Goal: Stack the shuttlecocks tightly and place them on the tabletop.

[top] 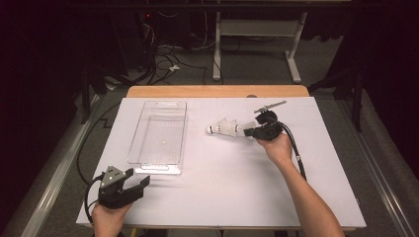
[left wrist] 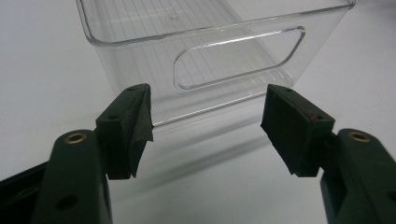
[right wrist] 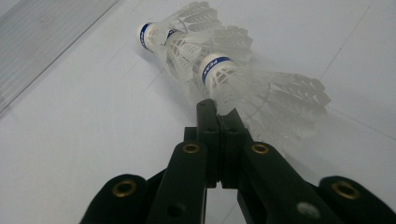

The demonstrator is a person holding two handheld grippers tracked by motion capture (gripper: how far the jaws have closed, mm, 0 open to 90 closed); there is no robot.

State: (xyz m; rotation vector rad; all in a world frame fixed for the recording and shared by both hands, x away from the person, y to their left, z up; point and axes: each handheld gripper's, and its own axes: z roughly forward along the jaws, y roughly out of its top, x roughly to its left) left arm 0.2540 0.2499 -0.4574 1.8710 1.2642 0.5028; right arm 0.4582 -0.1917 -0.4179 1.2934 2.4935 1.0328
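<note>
Two white feather shuttlecocks with blue-banded corks lie nested on the white table. The farther shuttlecock (right wrist: 163,32) (top: 220,129) points its cork at a clear plastic bin (top: 148,133). My right gripper (right wrist: 208,108) (top: 249,132) is shut, its tips pinching the feather skirt of the nearer shuttlecock (right wrist: 243,81) just behind its cork. My left gripper (top: 140,177) (left wrist: 205,121) rests open near the table's front left, nothing between its pads. It faces the bin's near end wall (left wrist: 140,60) with its handle cut-out.
The bin is empty and its edge (right wrist: 42,42) shows left of the shuttlecocks. A small grey metal piece (top: 270,105) lies behind my right gripper. Bare table (top: 222,182) stretches between both hands. Cables and table legs are on the floor beyond.
</note>
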